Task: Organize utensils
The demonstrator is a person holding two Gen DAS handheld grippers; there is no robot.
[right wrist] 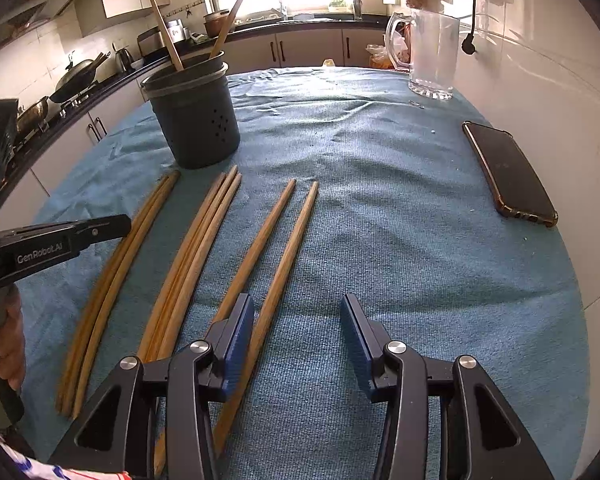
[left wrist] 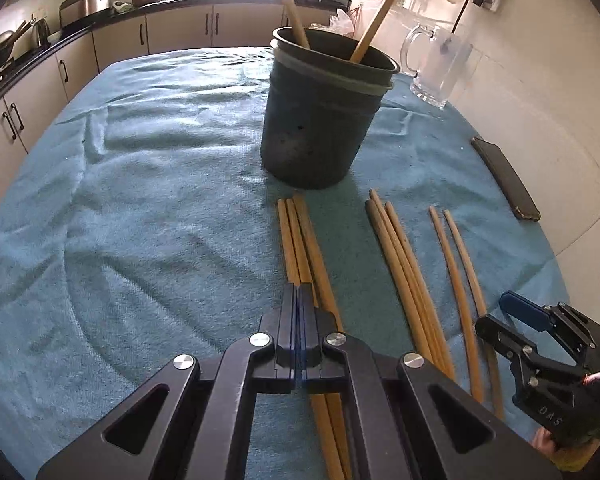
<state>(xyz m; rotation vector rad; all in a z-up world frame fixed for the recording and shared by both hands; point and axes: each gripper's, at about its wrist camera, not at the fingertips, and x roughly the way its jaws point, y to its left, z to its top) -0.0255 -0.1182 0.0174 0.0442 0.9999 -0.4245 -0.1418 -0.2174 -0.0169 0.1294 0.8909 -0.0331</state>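
Note:
Wooden chopsticks lie in three groups on the blue towel: a left group [left wrist: 304, 248] [right wrist: 112, 276], a middle group [left wrist: 404, 268] [right wrist: 192, 264] and a right pair [left wrist: 460, 276] [right wrist: 284, 248]. A dark holder cup [left wrist: 320, 116] [right wrist: 194, 112] stands behind them with two chopsticks [left wrist: 374, 20] leaning in it. My left gripper [left wrist: 299, 300] is shut with nothing between its pads, just above the left group. My right gripper [right wrist: 296, 332] is open and empty, low over the near ends of the right pair; it also shows in the left wrist view [left wrist: 504, 320].
A glass mug [left wrist: 440, 64] [right wrist: 432, 56] stands at the back right. A phone [left wrist: 504, 178] [right wrist: 508, 172] lies near the towel's right edge by the tiled wall. Kitchen counters and cabinets [left wrist: 40, 92] run along the left and back.

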